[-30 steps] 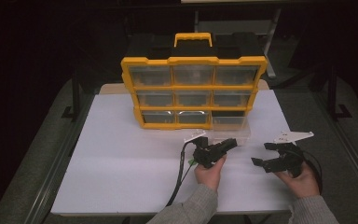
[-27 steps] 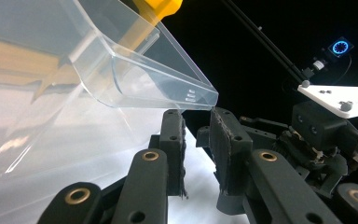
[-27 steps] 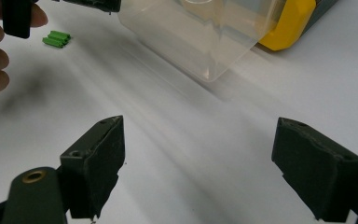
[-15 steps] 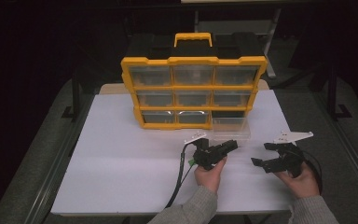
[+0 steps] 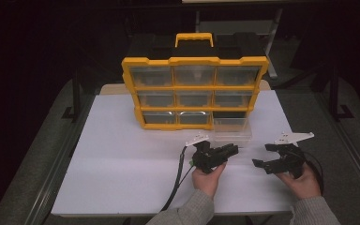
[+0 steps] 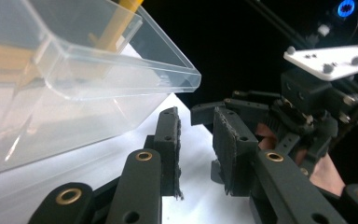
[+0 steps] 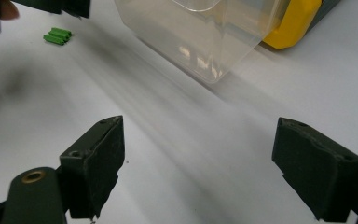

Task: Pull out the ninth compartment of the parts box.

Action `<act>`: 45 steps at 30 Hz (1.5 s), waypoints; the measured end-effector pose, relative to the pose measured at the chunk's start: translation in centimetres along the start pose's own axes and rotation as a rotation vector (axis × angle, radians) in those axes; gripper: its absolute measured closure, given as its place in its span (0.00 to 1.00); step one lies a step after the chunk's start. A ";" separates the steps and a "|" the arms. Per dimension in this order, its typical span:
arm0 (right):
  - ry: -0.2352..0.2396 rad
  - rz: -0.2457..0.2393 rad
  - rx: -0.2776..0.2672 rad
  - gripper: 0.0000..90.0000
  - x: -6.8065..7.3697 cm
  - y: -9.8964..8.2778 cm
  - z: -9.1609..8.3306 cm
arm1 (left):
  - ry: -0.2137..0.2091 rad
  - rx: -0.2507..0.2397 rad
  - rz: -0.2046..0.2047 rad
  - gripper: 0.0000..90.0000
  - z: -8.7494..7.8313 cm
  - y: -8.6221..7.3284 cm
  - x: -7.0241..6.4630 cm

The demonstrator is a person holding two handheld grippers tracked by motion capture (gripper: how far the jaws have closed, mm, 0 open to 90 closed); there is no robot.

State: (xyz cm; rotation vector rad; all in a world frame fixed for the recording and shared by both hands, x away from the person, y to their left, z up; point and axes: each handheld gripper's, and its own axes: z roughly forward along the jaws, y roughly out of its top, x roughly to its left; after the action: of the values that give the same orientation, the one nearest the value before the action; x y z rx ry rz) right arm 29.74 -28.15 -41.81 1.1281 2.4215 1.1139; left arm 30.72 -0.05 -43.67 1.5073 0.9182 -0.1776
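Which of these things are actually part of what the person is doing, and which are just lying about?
In use:
- clear drawer, pulled out of the organizer onto the table
- yellow organizer, bottom-right slot empty
- left gripper, jaws just been opening, nothing between them
- right gripper, open, empty

Lying about:
- small green pieces on the white table

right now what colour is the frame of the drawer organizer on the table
Yellow; the frame of the drawer organizer shows best in the high view.
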 end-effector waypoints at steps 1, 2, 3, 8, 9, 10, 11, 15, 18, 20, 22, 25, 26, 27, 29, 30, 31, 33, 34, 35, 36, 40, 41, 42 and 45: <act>0.000 -0.001 0.000 0.18 0.0 0.0 0.0 | 0.001 0.011 0.020 0.78 -0.2 0.2 -0.1; 0.000 -0.002 0.001 0.18 0.0 0.0 0.0 | -0.002 0.019 0.026 0.78 -0.3 0.4 -0.2; 0.000 -0.002 0.001 0.18 0.0 0.0 0.0 | -0.004 0.033 0.040 0.77 -0.4 0.6 -0.3; 0.000 -0.001 0.002 0.18 0.1 0.0 0.0 | 0.005 0.090 0.123 0.74 -1.0 1.6 -0.8; 0.002 -0.003 0.003 0.18 0.1 0.0 0.0 | 0.014 0.138 0.196 0.73 -1.5 2.4 -1.3; 0.000 -0.006 0.001 0.18 0.1 0.0 0.1 | 0.017 0.154 0.221 0.73 -1.6 2.6 -1.4; 0.000 -0.006 0.001 0.18 0.1 0.0 0.1 | 0.017 0.154 0.221 0.72 -1.6 2.6 -1.4; 0.002 -0.003 0.003 0.17 0.1 0.0 0.0 | 0.032 0.218 0.323 0.71 -2.1 4.0 -1.8; 0.001 -0.001 0.006 0.17 0.2 0.0 0.1 | 0.035 0.267 0.391 0.67 -2.0 5.0 -2.2; 0.001 -0.002 0.006 0.17 0.2 0.0 0.1 | 0.039 0.300 0.442 0.67 -1.9 5.8 -2.4; 0.002 -0.002 0.005 0.17 0.1 0.0 0.1 | 0.049 0.330 0.495 0.67 -1.7 6.4 -2.6; 0.005 -0.004 0.005 0.17 0.1 0.0 0.1 | 0.073 0.388 0.593 0.66 -1.2 7.5 -3.0; 0.003 -0.002 0.004 0.17 0.1 0.0 0.1 | 0.076 0.395 0.618 0.65 -1.1 7.8 -3.1; 0.003 -0.003 0.003 0.17 0.1 0.0 0.1 | 0.089 0.424 0.671 0.64 -0.8 8.5 -3.2; 0.002 -0.007 0.000 0.17 0.0 -0.1 0.1 | 0.093 0.442 0.699 0.64 -0.7 8.8 -3.3; 0.003 -0.004 0.001 0.17 0.0 -0.1 0.1 | 0.093 0.456 0.716 0.64 -0.5 9.1 -3.3; 0.003 -0.002 0.002 0.17 0.0 -0.1 0.1 | 0.096 0.472 0.726 0.64 -0.3 9.4 -3.3; 0.003 0.000 0.004 0.17 0.0 -0.1 0.1 | 0.094 0.501 0.750 0.63 0.0 9.8 -3.1; 0.004 0.001 0.004 0.17 0.0 -0.1 0.0 | 0.099 0.513 0.756 0.62 0.2 10.0 -3.0; 0.004 0.000 0.003 0.17 0.0 -0.1 0.0 | 0.100 0.529 0.778 0.61 0.4 10.2 -2.9; 0.004 -0.001 0.003 0.17 0.0 -0.1 0.0 | 0.097 0.542 0.783 0.61 0.6 10.3 -2.8; 0.008 -0.001 0.002 0.17 -0.1 -0.1 0.0 | 0.090 0.609 0.819 0.60 1.5 10.6 -2.5; 0.006 0.001 0.002 0.17 -0.1 -0.1 0.0 | 0.089 0.625 0.830 0.60 1.7 10.7 -2.4; 0.006 0.001 0.002 0.17 -0.1 -0.1 0.0 | 0.092 0.636 0.835 0.60 2.0 10.6 -2.4; 0.006 0.000 0.002 0.17 -0.1 -0.1 0.1 | 0.114 0.658 0.835 0.61 2.6 10.5 -2.2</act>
State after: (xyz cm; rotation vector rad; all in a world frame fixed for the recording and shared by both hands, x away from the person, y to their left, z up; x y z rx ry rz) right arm 29.78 -28.25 -41.94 1.1268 2.4282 1.1163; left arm 36.84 -2.03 -34.72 2.4102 0.2417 0.2446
